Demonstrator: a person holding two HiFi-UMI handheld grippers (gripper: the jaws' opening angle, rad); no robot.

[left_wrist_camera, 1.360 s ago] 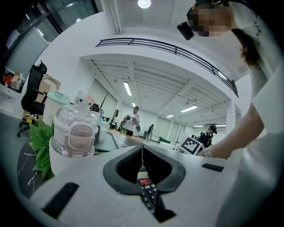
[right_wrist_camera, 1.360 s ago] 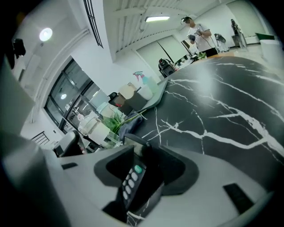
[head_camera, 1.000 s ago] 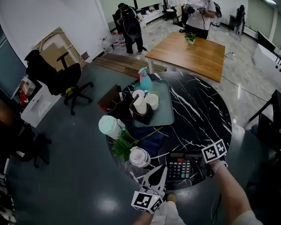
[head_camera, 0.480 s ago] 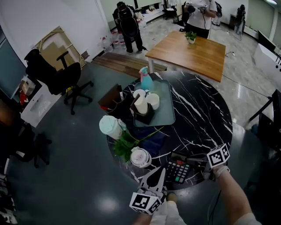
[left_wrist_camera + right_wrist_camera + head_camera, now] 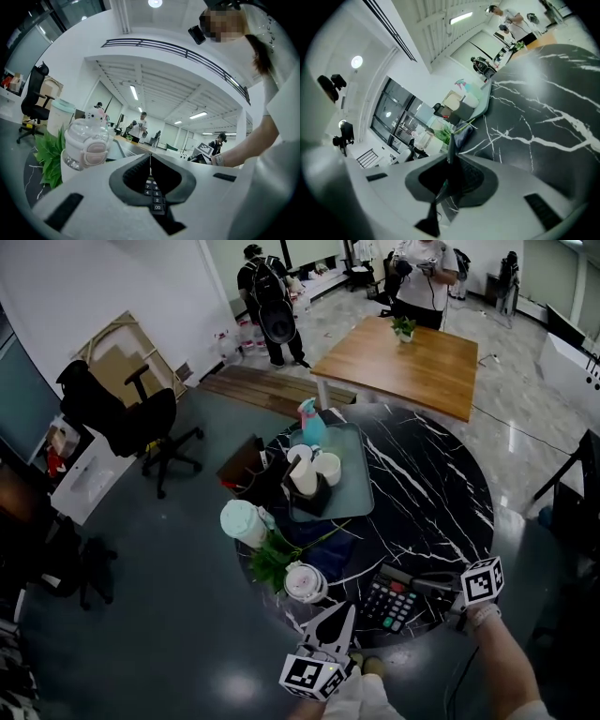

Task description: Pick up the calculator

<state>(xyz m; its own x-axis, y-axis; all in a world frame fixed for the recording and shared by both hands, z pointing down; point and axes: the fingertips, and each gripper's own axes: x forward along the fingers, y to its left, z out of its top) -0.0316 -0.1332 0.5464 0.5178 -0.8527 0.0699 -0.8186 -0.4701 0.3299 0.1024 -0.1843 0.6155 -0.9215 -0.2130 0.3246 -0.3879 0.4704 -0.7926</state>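
Black keypad calculator, pinched in the just-closing jaws of the right gripper, tilts part-lifted off the round black marble table; left gripper jaws pressed together.

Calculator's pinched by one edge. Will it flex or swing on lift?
Likely stiff: the calculator shows no sag in the right gripper, whose jaws have just been closing on its edge. Probably light: it looks like a thin plastic slab. It may pivot: most of it juts out beyond the grip.
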